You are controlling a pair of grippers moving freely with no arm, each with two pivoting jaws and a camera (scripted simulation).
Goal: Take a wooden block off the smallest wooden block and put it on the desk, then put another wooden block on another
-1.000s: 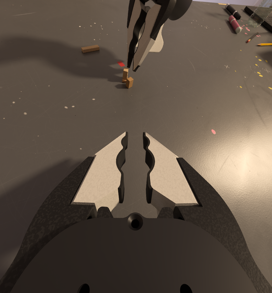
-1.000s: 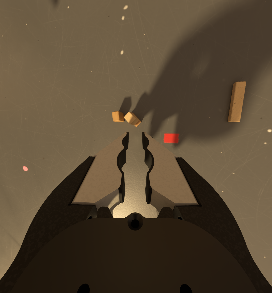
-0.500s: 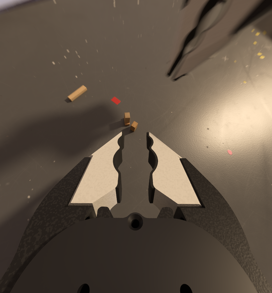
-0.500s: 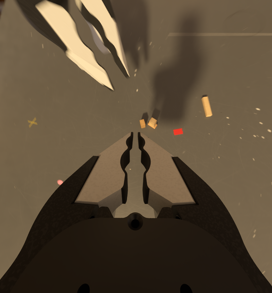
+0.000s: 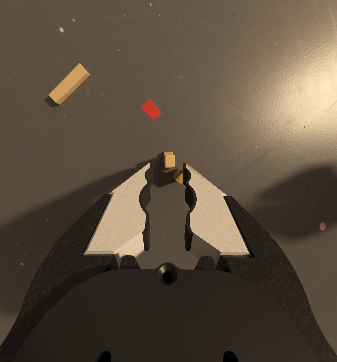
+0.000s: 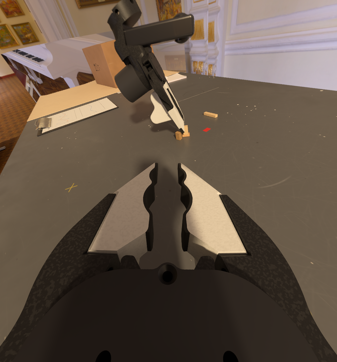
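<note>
In the left wrist view a small wooden block [image 5: 169, 161] stands on another small block [image 5: 168, 153] on the dark desk [image 5: 242, 98]. A small wooden cube [image 5: 177, 176] lies beside them, by my right fingertip. My left gripper [image 5: 167, 165] is open and empty, pointing down, with its tips on either side of the stack. A long wooden block [image 5: 69, 84] lies far left. In the right wrist view my right gripper [image 6: 167, 165] is open and empty, well back from the stack [image 6: 186, 130], the cube [image 6: 178, 135] and the left gripper [image 6: 181, 127].
A red patch [image 5: 151, 109] marks the desk near the stack; it also shows in the right wrist view [image 6: 206, 129], with the long block [image 6: 210, 114] beyond. A clipboard [image 6: 75, 115], a cardboard sheet [image 6: 65, 98] and a cardboard box [image 6: 102, 62] are at the far left.
My left gripper has come down over the small blocks and opened wider. My right gripper has pulled back from the blocks, levelled out and opened slightly.
</note>
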